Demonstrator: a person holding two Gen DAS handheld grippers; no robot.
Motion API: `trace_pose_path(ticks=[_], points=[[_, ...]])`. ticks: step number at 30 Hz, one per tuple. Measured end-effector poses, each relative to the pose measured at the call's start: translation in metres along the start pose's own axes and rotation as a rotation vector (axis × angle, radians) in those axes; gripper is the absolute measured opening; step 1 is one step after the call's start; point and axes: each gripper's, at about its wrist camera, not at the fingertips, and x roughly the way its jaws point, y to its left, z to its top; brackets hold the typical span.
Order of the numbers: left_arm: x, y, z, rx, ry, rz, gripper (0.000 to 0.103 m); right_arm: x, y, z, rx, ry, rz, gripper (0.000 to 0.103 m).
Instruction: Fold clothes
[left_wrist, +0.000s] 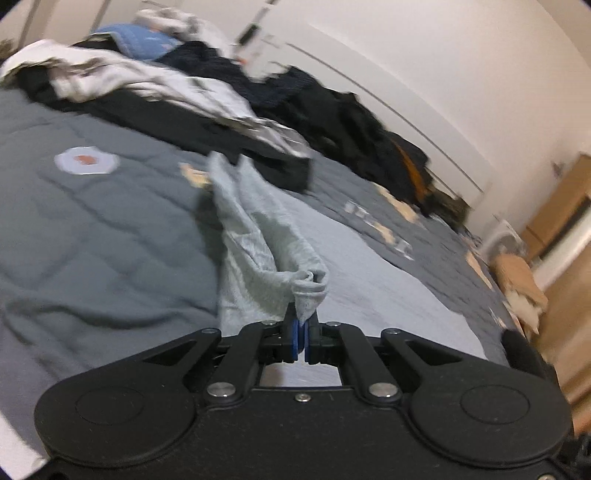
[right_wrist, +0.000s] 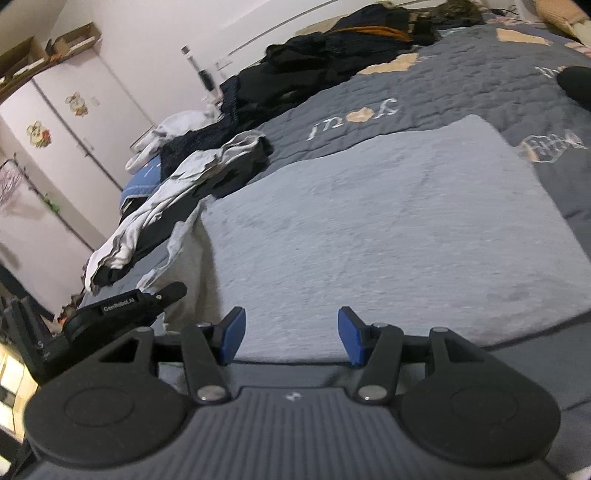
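The left gripper is pinched tight on one edge of a light grey garment. A little bunch of the cloth sticks up just past its blue pads. From that pinch, the raised strip runs straight away from the gripper, toward the far side of the bed. So its long way points forward, not sideways. The rest of the light grey garment lies flat on the grey quilt, spread out to the right of the raised strip.

The right gripper has its jaws about half open, and nothing is between them. It hangs just above the near edge of the flat part of the cloth. From its camera, the flat cloth stretches forward and to the right, and the raised strip is at the left, next to the left gripper.

Behind all this, a heap of dark and white clothes waits along the far side of the bed.

I think this is the start of a fold. The left hand has the edge, so it is the one to carry it across, over the flat part toward the right. The right hand is closest to the near edge and could grab or hold it down.
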Motion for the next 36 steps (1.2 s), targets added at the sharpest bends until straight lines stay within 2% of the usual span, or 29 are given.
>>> trace_pose_path(ticks=[5,7,11,15,17,19,21,26,28,31,36], points=[[0.017,-0.042,-0.02,0.116,0.072,-0.107,0.002,-0.017,-0.027,0.004,0.092,-0.034,-0.016,0.054],[0.024,-0.062,-0.032,0.203,0.119,-0.143,0.002,-0.023,-0.038,0.005,0.129,-0.048,-0.023,0.054],[0.039,-0.1,-0.068,0.453,0.209,-0.131,0.002,-0.032,-0.056,0.006,0.175,-0.073,-0.05,0.054],[0.049,-0.113,-0.091,0.581,0.26,-0.103,0.003,-0.029,-0.065,0.004,0.191,-0.061,-0.074,0.054],[0.049,-0.115,-0.093,0.6,0.268,-0.098,0.005,-0.027,-0.069,0.004,0.198,-0.055,-0.085,0.054],[0.046,-0.115,-0.092,0.609,0.282,-0.11,0.016,-0.025,-0.071,0.004,0.184,-0.046,-0.093,0.054],[0.041,-0.115,-0.09,0.624,0.303,-0.13,0.022,-0.021,-0.071,0.004,0.166,-0.042,-0.107,0.054],[0.022,-0.116,-0.088,0.706,0.341,-0.159,0.023,-0.017,-0.065,0.004,0.11,-0.046,-0.124,0.054],[0.015,-0.112,-0.084,0.726,0.346,-0.154,0.03,-0.013,-0.06,0.004,0.092,-0.043,-0.125,0.054],[0.003,-0.106,-0.076,0.744,0.334,-0.139,0.032,-0.007,-0.052,0.003,0.063,-0.04,-0.122,0.054],[-0.007,-0.083,-0.05,0.642,0.285,-0.096,0.033,0.006,-0.025,-0.001,-0.064,-0.035,-0.09,0.054]])
